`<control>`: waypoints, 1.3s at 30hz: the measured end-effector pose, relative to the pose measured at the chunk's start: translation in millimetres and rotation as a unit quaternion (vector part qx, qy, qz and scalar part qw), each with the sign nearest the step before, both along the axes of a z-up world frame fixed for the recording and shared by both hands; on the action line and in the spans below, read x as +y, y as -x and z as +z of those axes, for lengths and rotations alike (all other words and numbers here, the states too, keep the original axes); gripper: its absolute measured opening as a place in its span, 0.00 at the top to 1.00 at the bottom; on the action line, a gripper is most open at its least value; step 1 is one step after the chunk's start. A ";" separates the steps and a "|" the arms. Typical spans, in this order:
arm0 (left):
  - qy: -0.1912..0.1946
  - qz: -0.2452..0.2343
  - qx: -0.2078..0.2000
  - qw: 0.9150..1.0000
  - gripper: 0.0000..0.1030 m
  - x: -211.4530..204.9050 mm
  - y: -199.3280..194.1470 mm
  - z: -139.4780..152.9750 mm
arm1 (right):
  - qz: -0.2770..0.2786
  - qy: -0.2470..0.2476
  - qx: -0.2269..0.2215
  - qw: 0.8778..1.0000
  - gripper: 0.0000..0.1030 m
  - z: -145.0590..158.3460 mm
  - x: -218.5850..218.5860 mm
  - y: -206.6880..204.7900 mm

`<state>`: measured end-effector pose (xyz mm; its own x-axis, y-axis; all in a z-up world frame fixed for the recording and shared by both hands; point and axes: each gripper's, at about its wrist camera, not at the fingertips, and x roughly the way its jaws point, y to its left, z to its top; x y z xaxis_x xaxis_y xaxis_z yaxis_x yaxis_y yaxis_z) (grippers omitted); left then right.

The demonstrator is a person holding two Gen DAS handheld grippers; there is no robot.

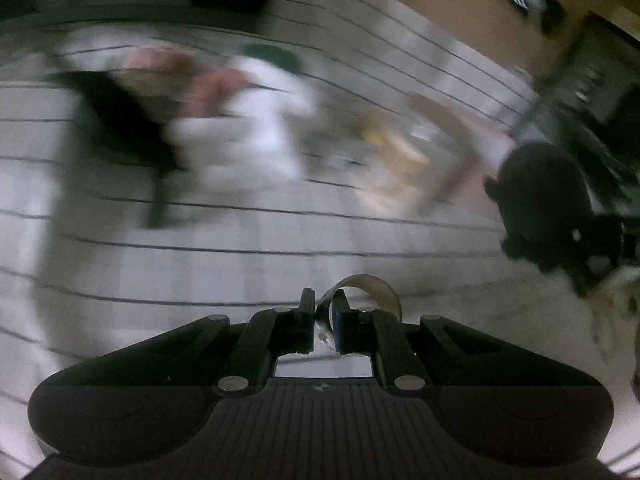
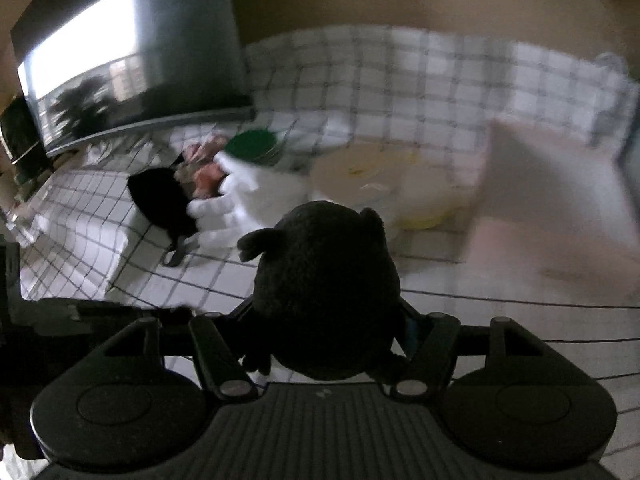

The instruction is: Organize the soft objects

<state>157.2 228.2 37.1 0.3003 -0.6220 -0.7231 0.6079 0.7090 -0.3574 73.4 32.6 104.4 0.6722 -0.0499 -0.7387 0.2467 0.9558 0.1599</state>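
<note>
My right gripper is shut on a black plush toy with small ears, held above a checked white bedspread. The same toy shows at the right of the left wrist view. My left gripper is shut on a pale ribbon loop. Further back lies a blurred heap: a white plush, a black soft item, pinkish toys and a green-topped thing. The heap also shows in the left wrist view.
A round cream cushion lies beside the heap. A pale pink pillow is at the right. A dark TV screen stands behind the bed at the left. Both views are motion-blurred.
</note>
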 end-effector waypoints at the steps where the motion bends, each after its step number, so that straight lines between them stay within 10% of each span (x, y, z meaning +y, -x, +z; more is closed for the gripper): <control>1: 0.005 -0.018 0.004 1.000 0.89 -11.5 6.1 2.2 | -0.011 0.017 -0.010 1.000 0.34 5.5 -6.1 9.0; 15: 0.079 -0.166 -0.037 0.982 0.89 -145.7 49.8 93.2 | -0.123 0.102 -0.066 0.985 0.34 60.0 -105.1 134.3; 24: 0.113 -0.179 -0.109 0.971 0.89 -220.6 29.3 173.7 | -0.140 0.101 -0.107 0.979 0.34 67.8 -147.1 161.7; 39: 0.036 -0.101 -0.081 0.991 0.84 -342.2 -39.8 129.1 | -0.122 0.061 -0.103 0.985 0.34 37.1 -189.8 162.2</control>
<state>197.0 -114.0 166.2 0.2724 -0.7303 -0.6265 0.7889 0.5423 -0.2890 -88.8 -157.2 141.5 0.7641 -0.3084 -0.5666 0.4452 0.8877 0.1172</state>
